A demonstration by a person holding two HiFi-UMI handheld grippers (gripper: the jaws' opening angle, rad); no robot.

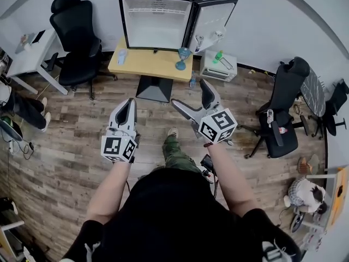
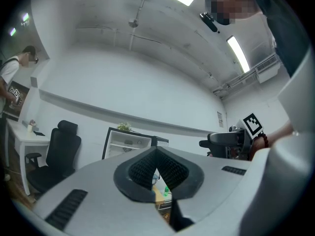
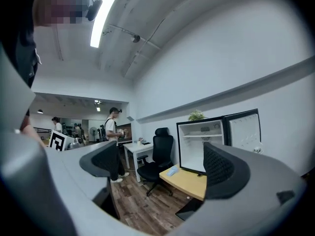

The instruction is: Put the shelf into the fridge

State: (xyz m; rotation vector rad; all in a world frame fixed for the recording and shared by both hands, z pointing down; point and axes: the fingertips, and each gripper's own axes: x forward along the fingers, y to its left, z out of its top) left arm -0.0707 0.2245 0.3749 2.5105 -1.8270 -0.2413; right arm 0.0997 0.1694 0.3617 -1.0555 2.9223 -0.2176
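I'm standing on the wooden floor facing the fridge, which sits at the back of a light wooden surface with its door swung wide open to the right. The shelf lies white and level across the upper part of the fridge's interior, and the space below it looks bare. My left tool is held out in front of me at about waist height, well apart from the fridge. Its two jaws are pressed together with nothing between them. My right tool is held just beside it, angled toward the fridge, with its jaws spread wide. Only the floor and the surface show through the gap, so it grips nothing. A blue stemmed glass stands near the front right corner of the surface. A black office chair is parked to the left of the surface, next to a white desk. A small plant sits on top of the fridge.
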